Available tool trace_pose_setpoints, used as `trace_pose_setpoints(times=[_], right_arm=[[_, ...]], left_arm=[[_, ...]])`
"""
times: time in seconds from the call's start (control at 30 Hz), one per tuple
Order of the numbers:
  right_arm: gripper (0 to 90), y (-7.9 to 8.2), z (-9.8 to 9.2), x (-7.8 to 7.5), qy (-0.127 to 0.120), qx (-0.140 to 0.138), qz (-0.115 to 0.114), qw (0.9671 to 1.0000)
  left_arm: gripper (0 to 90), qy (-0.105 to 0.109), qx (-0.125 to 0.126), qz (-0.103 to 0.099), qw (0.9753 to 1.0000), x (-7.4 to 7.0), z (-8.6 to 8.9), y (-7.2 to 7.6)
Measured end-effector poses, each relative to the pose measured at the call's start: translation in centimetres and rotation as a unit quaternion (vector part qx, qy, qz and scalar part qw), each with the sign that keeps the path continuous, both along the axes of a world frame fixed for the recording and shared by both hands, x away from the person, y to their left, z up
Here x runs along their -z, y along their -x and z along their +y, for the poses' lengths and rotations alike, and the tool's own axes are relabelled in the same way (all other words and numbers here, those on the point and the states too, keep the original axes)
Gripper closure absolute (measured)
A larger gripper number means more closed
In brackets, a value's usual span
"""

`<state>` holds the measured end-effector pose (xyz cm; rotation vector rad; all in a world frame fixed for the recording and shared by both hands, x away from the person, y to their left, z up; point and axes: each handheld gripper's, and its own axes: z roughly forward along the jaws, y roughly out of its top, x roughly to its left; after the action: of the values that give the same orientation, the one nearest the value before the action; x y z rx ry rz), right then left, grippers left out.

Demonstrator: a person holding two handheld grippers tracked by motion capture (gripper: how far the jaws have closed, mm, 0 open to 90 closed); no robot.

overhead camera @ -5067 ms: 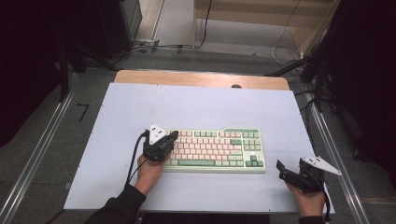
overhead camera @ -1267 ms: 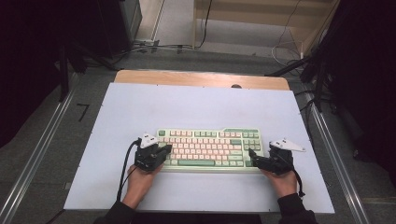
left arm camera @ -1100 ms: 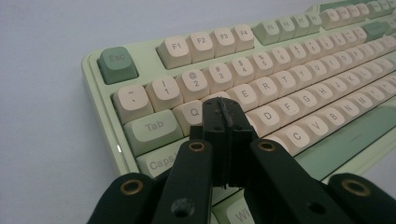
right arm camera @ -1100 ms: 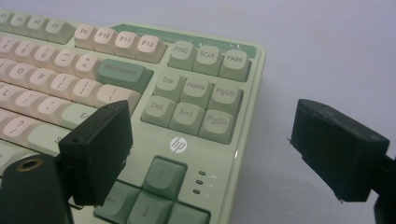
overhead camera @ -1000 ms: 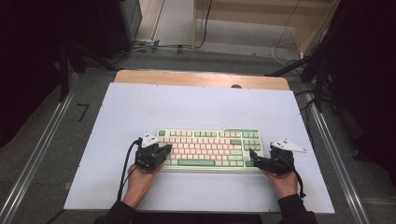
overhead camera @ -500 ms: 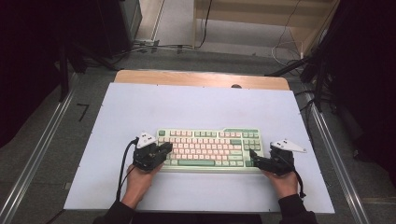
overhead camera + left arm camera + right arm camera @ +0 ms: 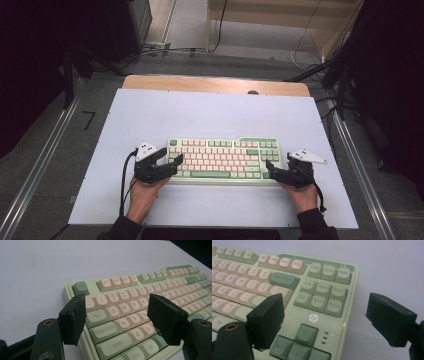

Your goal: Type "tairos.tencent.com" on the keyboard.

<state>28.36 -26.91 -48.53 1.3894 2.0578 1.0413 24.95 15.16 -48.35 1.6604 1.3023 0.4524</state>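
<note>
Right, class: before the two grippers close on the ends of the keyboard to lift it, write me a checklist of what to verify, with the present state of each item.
1. Left gripper open: ok, jaws stand apart in the left gripper view.
2. Right gripper open: ok, jaws apart in the right gripper view.
3. Left jaws straddle the keyboard edge: ok, one jaw off the left edge, one over the keys.
4. Right jaws straddle the right edge: ok, one jaw over the arrow keys, one over the table.
5. Keyboard flat on the table: ok.
6. Jaws low enough to grip the case: cannot tell.
</note>
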Motion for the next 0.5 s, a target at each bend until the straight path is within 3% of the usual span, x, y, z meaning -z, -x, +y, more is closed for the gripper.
trace_pose_setpoints(times=[0.23,0.5], right_arm=[[25.7,0.0,1.3,-0.2,-0.024,-0.030,0.000,0.9993],[40.4,-0.7,4.6,-0.4,-0.042,-0.082,0.017,0.9956]], left_arm=[[29.7,-0.002,-0.016,-0.001,0.9999,-0.1,0.3,0.3],[29.7,-0.006,-0.026,0.003,0.9996,0.1,0.8,0.8]])
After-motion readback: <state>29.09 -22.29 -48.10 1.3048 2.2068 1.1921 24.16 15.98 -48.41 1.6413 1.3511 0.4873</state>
